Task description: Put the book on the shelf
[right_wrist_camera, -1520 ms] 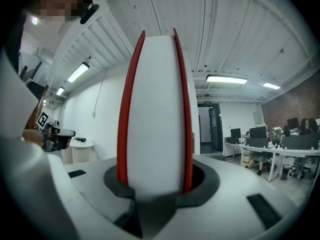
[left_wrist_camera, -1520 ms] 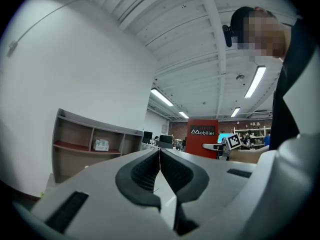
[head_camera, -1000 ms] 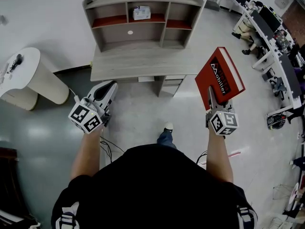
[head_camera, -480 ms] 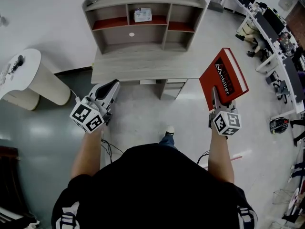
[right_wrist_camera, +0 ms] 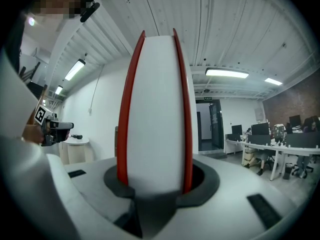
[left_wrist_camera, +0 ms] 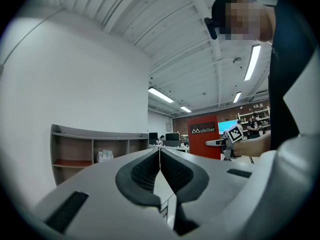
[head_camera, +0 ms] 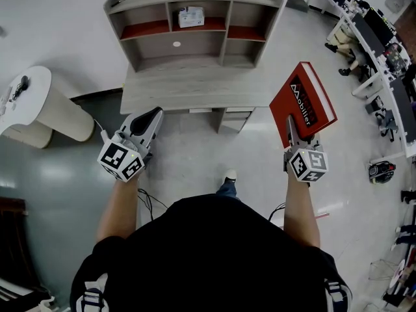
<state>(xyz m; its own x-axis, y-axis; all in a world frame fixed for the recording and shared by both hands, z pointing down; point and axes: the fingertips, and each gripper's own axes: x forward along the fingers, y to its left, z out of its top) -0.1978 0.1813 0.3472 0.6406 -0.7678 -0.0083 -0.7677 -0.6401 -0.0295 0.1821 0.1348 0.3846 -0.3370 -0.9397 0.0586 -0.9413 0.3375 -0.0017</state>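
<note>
A thick red book (head_camera: 303, 103) with white lettering is clamped in my right gripper (head_camera: 290, 132), held over the floor to the right of the desk. In the right gripper view the book's white page edge (right_wrist_camera: 155, 109) stands upright between both jaws. My left gripper (head_camera: 151, 118) is shut with nothing in it, near the desk's front left edge; its jaws meet (left_wrist_camera: 159, 160). The grey shelf unit (head_camera: 195, 28) with red-lined compartments stands on the desk (head_camera: 195, 86) ahead. The book (left_wrist_camera: 204, 141) also shows in the left gripper view, at the right.
A small white box (head_camera: 191, 17) sits in the shelf's upper middle compartment. A white round table (head_camera: 36, 106) stands at the left. Office desks with seated people (head_camera: 374, 41) line the right side. Cables (head_camera: 149, 203) lie on the floor near the person's foot.
Both grippers have moved a little toward the desk, and the book has come along with the right one. The grip on the book is unchanged.
</note>
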